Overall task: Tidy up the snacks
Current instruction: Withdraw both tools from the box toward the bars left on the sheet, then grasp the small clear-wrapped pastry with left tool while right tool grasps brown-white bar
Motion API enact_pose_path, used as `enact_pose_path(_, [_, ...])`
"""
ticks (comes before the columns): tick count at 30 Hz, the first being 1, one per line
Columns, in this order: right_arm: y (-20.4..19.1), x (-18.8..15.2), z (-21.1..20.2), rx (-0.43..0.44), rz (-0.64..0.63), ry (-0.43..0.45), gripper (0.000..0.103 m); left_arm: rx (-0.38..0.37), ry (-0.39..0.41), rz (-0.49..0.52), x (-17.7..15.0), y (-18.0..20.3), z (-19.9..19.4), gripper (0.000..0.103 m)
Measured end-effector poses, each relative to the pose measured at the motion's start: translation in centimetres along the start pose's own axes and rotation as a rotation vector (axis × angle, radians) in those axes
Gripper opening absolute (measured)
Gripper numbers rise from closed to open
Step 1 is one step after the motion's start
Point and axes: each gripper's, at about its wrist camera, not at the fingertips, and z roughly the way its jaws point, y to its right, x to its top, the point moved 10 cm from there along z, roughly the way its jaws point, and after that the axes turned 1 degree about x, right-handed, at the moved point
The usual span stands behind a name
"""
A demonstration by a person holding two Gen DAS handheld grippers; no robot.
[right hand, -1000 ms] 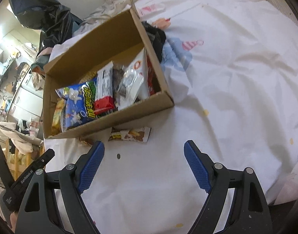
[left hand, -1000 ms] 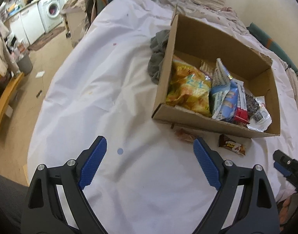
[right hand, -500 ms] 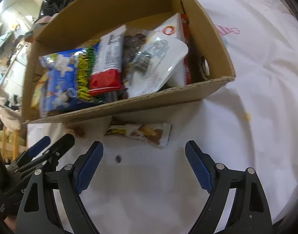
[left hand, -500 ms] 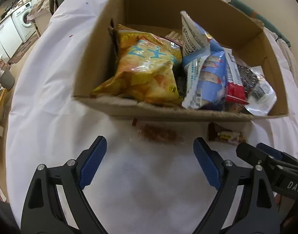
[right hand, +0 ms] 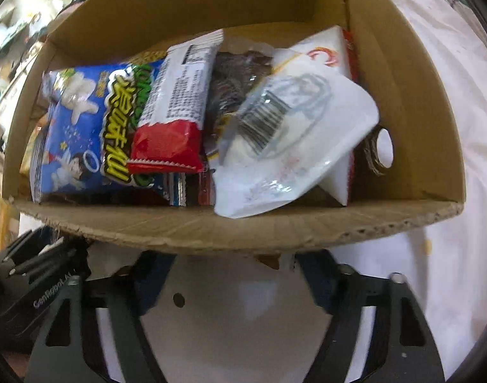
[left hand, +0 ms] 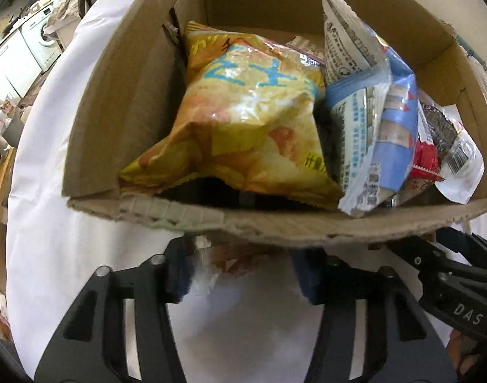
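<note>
A cardboard box [left hand: 275,226] full of snack bags fills both views; it also shows in the right wrist view [right hand: 243,226]. A yellow chip bag [left hand: 243,121] and a blue-white bag [left hand: 371,127] lie inside. My left gripper [left hand: 240,271] is open, its fingers either side of a small clear-wrapped snack [left hand: 230,261] on the white sheet at the box's near wall. My right gripper [right hand: 230,274] is open at the box's near wall; a snack bar corner [right hand: 269,260] peeks out between its fingers. Each gripper shows at the edge of the other's view.
The box stands on a white sheet [left hand: 45,223] over a bed. A blue bag [right hand: 84,127], a red-white bar [right hand: 173,118] and a white pouch [right hand: 294,146] fill the box. A kitchen with a washing machine [left hand: 47,36] lies far left.
Both grippers have moved forward and down to the box's near wall. The two loose snacks now lie between the fingers, partly hidden under the box edge. Both grippers' jaws have narrowed.
</note>
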Motion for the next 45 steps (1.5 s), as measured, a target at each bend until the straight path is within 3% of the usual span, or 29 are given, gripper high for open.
enact_pose_path(1, [-0.3,-0.1,-0.1,0.005,-0.010,-0.006,0.057,-0.013,-0.002,-0.007,0.0,0.2,-0.1,0.040])
enact_pose_path(2, [-0.5,-0.2,-0.2,-0.003,-0.029,-0.010,0.055,-0.038,-0.007,-0.010,-0.2,0.6,-0.3,0.021])
enact_pose_path(3, [-0.7,-0.4,-0.2,0.002,-0.038,-0.012,0.045,-0.055,-0.014,-0.009,-0.2,0.9,-0.3,0.018])
enact_pose_path(10, [-0.6,-2.5,-1.6,0.053,-0.021,-0.044,0.016,-0.102,-0.034,-0.039,-1.9,1.5,-1.0,0.013])
enact_pose_path(20, [-1.5,-6.1,-4.4,0.105,-0.015,-0.074,0.004,-0.106,-0.094,-0.057,-5.9,1.1,-3.0,0.013])
enact_pose_path(27, [-2.6,-8.3,-6.2,0.190,0.028,-0.123,0.003,-0.153,-0.117,-0.090,-7.9,1.1,-4.4,0.013])
enact_pose_path(29, [-3.1,-8.1,-6.7,0.178,0.006,-0.096,0.013,-0.163,-0.117,-0.099,-8.2,1.1,-4.6,0.013])
enact_pose_path(30, [-3.3,-7.6,-6.5,0.171,-0.005,-0.086,0.028,-0.162,-0.109,-0.097,-8.3,1.2,-5.0,0.013])
enact_pose_path(31, [-3.5,-7.1,-6.2,0.161,-0.014,-0.082,0.063,-0.160,-0.101,-0.095,-8.3,1.2,-5.2,0.013])
enact_pose_path(32, [-3.4,-6.2,-5.6,0.121,-0.028,-0.065,0.077,-0.162,-0.096,-0.093,-7.2,1.1,-5.3,0.013])
enact_pose_path(33, [-3.2,-5.4,-5.3,0.095,-0.038,-0.045,0.082,-0.166,-0.093,-0.091,-6.9,1.5,-5.4,0.013])
enact_pose_path(35, [-3.6,-3.9,-3.6,0.048,-0.094,-0.045,0.075,-0.158,-0.079,-0.096,-5.4,1.1,-5.5,0.013])
enact_pose_path(42, [-4.8,-2.7,0.3,0.025,-0.176,-0.106,0.020,-0.168,-0.073,-0.150,-5.9,-2.8,-7.6,0.013])
enact_pose_path(45, [-5.6,-3.1,-0.1,0.069,-0.161,-0.118,0.016,-0.177,-0.050,-0.173,-5.7,-3.6,-8.3,0.013])
